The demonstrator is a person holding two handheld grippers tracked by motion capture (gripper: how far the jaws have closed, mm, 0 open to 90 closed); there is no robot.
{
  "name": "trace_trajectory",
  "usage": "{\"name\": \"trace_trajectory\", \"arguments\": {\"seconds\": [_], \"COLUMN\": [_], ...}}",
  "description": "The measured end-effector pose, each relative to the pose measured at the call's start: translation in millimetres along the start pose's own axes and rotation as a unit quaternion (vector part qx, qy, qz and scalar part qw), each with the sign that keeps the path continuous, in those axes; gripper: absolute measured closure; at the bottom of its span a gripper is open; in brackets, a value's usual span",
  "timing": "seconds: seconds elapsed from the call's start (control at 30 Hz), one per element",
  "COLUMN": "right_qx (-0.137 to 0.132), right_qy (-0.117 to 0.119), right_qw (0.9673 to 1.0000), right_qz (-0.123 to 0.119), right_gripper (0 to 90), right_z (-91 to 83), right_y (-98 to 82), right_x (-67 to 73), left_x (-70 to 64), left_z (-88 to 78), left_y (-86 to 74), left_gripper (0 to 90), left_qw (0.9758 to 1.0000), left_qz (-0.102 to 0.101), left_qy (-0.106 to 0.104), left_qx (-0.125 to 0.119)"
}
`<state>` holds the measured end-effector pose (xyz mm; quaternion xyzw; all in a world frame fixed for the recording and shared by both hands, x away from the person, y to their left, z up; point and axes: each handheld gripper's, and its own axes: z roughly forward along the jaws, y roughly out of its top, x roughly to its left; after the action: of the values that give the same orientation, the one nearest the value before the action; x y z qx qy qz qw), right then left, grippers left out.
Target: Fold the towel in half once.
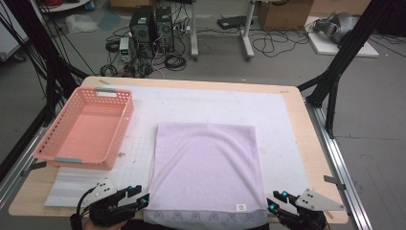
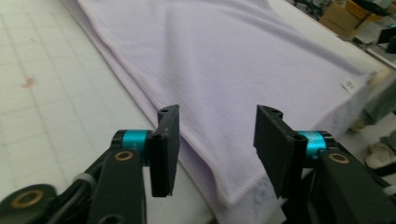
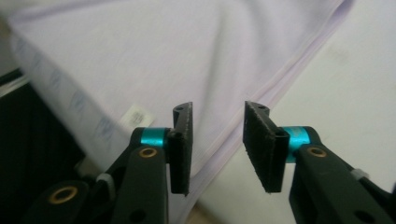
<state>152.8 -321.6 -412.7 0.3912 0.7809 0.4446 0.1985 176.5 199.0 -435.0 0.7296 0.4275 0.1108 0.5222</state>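
Gripper views: both jaws parted, gripping nothing, above towel (image 2: 243, 60) edge.

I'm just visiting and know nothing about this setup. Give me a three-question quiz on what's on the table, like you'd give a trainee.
1. True or false: the pink basket has something lying in it.
2. Which edge of the lilac towel do the left tongs and the right tongs flank: A) far edge, B) near edge, C) the middle?
3. Fill in: near the towel's near right corner sits a small white ____.

Key
1. False; it is empty.
2. B; each pair of tongs sits at a near corner, open, pads off the cloth.
3. Label.
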Motion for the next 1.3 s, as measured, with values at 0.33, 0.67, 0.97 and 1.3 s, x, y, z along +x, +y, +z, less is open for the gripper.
{"name": "trace_trajectory", "arguments": {"seconds": [0.33,0.67,0.97,1.3], "right_qx": [0.008,0.039,0.121,0.067], "right_qy": [-0.053,-0.058,-0.081,-0.079], "right_qw": [0.9981,0.9971,0.9892,0.9945], "right_qz": [0.032,0.031,-0.013,0.014], "right_gripper": [62.4,66.9,87.0,65.6], "right_z": [34.2,88.2,105.4,97.5], "right_y": [6.9,23.5,40.5,40.4], "right_x": [-22.6,-42.3,-48.5,-61.2], "left_x": [23.8,41.7,59.4,91.0], "left_z": [28.1,57.0,78.1,124.1], "left_y": [17.7,33.9,48.4,78.6], "left_gripper": [48.7,48.0,47.7,48.4], "left_qw": [0.9999,0.9999,0.9996,0.9967], "left_qz": [-0.009,-0.001,-0.003,-0.012], "left_qy": [0.012,0.015,0.027,0.079], "left_qx": [-0.003,0.006,0.009,0.014]}}
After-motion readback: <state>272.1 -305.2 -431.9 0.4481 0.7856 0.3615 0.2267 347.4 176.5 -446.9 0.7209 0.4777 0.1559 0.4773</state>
